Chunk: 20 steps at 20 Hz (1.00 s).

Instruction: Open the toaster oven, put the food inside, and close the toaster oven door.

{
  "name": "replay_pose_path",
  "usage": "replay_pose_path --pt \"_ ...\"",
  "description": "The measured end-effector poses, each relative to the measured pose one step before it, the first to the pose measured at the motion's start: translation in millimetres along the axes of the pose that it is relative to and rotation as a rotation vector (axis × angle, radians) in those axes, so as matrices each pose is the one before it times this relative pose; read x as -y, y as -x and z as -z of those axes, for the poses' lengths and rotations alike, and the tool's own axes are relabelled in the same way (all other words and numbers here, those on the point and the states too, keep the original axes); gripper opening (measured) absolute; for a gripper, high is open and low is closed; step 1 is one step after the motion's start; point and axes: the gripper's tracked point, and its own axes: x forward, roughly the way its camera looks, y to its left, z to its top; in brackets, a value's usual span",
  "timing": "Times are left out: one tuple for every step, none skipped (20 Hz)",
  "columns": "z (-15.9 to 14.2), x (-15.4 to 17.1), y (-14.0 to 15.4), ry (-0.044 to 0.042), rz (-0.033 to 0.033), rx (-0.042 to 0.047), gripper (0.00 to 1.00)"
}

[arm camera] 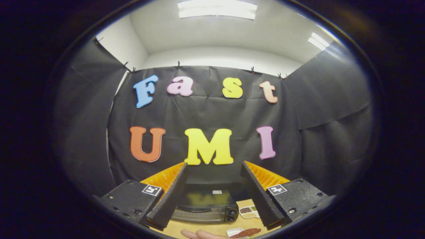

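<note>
Your gripper (214, 172) fingers spread apart, empty, above the black glass-door toaster oven (206, 205) on the light wooden tabletop (212, 229), black-cloth booth wall (206, 113) beyond, white ceiling with lit panel (217, 9).

The gripper (214, 167) points level, its fingers (171, 196) spread wide with nothing between them; a bare hand (202, 234) lies at 6 o'clock.

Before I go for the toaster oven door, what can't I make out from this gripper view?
- Toaster oven: handle and door seam too small and dark; one end sits behind a finger of the open gripper.
- Reddish food: cut off low in view.
- Hand: fingertips alone.
- Small tray: contents too small.
</note>
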Motion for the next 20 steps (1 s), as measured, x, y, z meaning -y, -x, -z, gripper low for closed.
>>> replay_pose_path --pt "15.18 -2.85 -14.49 0.00143 -0.00301 -0.02989 1.00" --pt "14.46 -2.07 -15.65 -0.00388 -0.00547 -0.02809 1.00" --pt "17.55 -3.73 -15.66 -0.01047 -0.00842 -0.04082 1.00" --pt "19.04 -4.31 -16.02 -0.01109 -0.01069 -0.04824 1.00" --pt "18.71 -3.16 -13.90 -0.01076 -0.00235 -0.05489 1.00" --pt "13.36 -0.99 -16.20 0.01051 0.00861 -0.03147 1.00" --pt "16.96 0.93 -16.42 0.02150 0.01774 -0.04567 1.00" --pt "15.32 -2.28 -13.08 0.02333 0.01929 -0.04151 1.00" --pt "12.01 -7.32 -12.31 0.02589 -0.00488 -0.03207 1.00" --pt "11.09 -7.62 -13.11 0.00918 -0.01044 -0.03505 1.00" --pt "12.33 -9.14 -11.38 -0.00404 -0.01887 -0.04038 1.00" --pt "11.42 -7.38 -9.85 -0.00177 -0.01570 -0.04432 1.00" --pt "11.43 -7.29 -11.20 0.00538 -0.01255 -0.04180 1.00" --pt "10.68 -1.99 -8.43 0.01108 0.00368 -0.04496 1.00" --pt "6.68 -0.43 -6.91 0.01015 0.01002 -0.02498 1.00" --pt "5.51 -4.31 -6.69 0.00788 -0.00453 -0.01473 1.00" --pt "4.30 -1.74 -4.26 -0.00138 -0.00129 -0.01640 1.00" --pt "3.75 -0.28 -0.78 -0.00825 -0.00111 -0.01164 1.00" --pt "3.14 1.65 -2.02 -0.00339 0.00475 -0.01373 1.00" --pt "4.47 -0.26 0.80 -0.00837 -0.01165 -0.01658 1.00"
